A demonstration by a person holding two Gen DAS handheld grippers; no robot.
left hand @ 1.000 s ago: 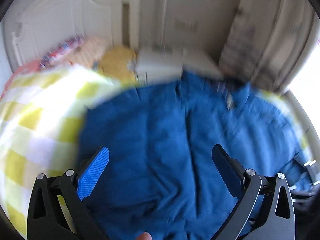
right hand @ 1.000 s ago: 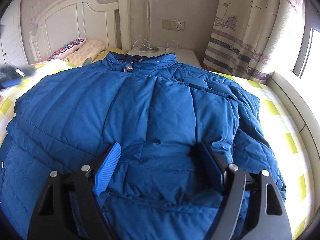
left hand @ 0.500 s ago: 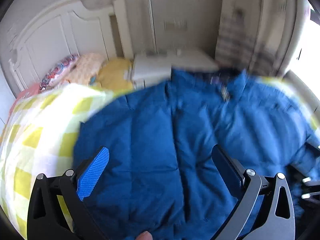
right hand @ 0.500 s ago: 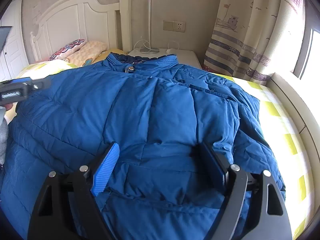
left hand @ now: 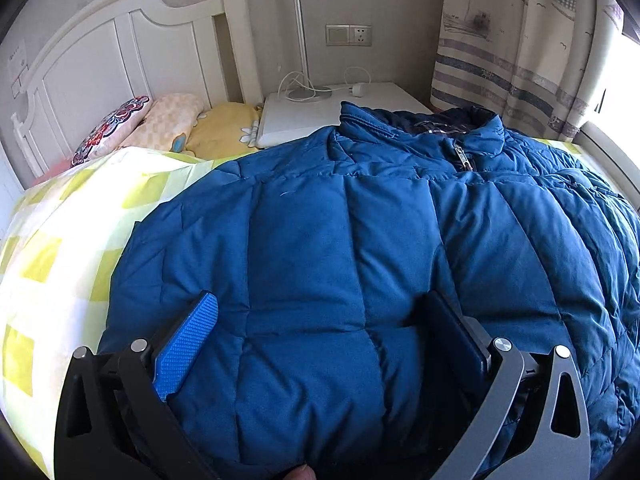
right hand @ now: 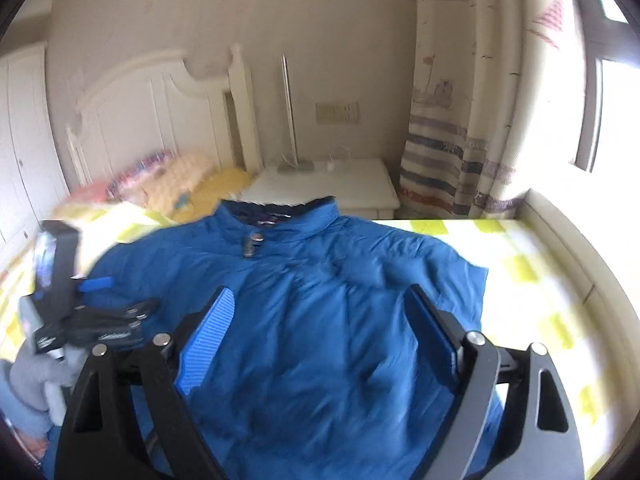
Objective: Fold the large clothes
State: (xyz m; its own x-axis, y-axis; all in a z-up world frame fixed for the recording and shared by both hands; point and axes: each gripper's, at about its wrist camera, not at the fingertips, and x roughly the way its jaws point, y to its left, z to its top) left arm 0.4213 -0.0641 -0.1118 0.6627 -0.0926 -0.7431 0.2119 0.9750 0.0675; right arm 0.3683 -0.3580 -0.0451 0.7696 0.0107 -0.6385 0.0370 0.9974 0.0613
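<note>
A large blue puffer jacket lies front-up on the bed, its collar toward the headboard; it also shows in the right wrist view. My left gripper is open, its fingers wide apart and low over the jacket's left side, with padded fabric bulging between them. My right gripper is open and empty, raised above the jacket's middle. The left gripper also shows in the right wrist view at the jacket's left edge.
The bed has a yellow-and-white checked cover. Pillows lie by the white headboard. A white nightstand with a lamp pole stands behind. A curtain and a window ledge are on the right.
My left gripper has moved right and down onto the jacket's left side. My right gripper has lifted and pulled back from the jacket, so more of the room shows.
</note>
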